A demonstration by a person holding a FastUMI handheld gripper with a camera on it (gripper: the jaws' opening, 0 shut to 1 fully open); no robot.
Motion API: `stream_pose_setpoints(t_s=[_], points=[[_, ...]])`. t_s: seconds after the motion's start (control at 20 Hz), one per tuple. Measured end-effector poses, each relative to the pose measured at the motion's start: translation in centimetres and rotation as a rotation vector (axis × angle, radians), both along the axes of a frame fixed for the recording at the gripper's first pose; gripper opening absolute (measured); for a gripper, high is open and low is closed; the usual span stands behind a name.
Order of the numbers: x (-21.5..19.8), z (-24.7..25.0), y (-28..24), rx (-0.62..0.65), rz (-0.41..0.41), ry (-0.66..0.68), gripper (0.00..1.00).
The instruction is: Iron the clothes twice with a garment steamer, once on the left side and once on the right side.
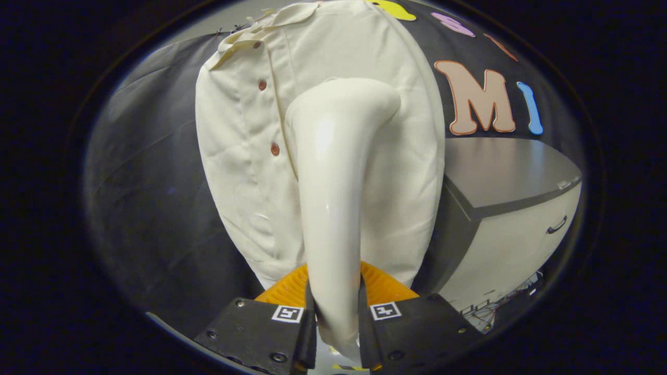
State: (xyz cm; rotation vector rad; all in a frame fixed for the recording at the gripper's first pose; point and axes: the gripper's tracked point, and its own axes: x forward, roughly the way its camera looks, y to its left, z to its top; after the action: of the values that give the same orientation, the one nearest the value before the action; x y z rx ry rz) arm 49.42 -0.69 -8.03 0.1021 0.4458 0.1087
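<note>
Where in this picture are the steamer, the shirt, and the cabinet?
steamer (333, 172): gripper view, its handle, clamped between the fingers.
shirt (239, 156): gripper view, front panel left of the buttons.
cabinet (500, 172): gripper view, its dark top.

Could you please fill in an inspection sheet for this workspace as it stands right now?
Surface: cabinet with a dark top, beside the shirt; its top looks bare.
Job's things: cream garment steamer, handle between the fingers, head against the hanging shirt, on the panel beside the button row.
Clutter: nothing seen.
Grippers: gripper shut on the steamer handle, both fingers pressing its sides.
Cables: thin wires bunched low by the cabinet's base.
Surroundings: black cloth wall behind the shirt.
</note>
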Motion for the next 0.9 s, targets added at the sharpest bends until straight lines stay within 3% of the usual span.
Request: stream_pose_setpoints(t_s=[0.4, 0.9], points=[[-1.9, -4.2, -0.5, 0.006, 0.007, 0.078, 0.33], [-8.0, -3.3, -1.1, 0.044, -0.036, 0.097, 0.33]])
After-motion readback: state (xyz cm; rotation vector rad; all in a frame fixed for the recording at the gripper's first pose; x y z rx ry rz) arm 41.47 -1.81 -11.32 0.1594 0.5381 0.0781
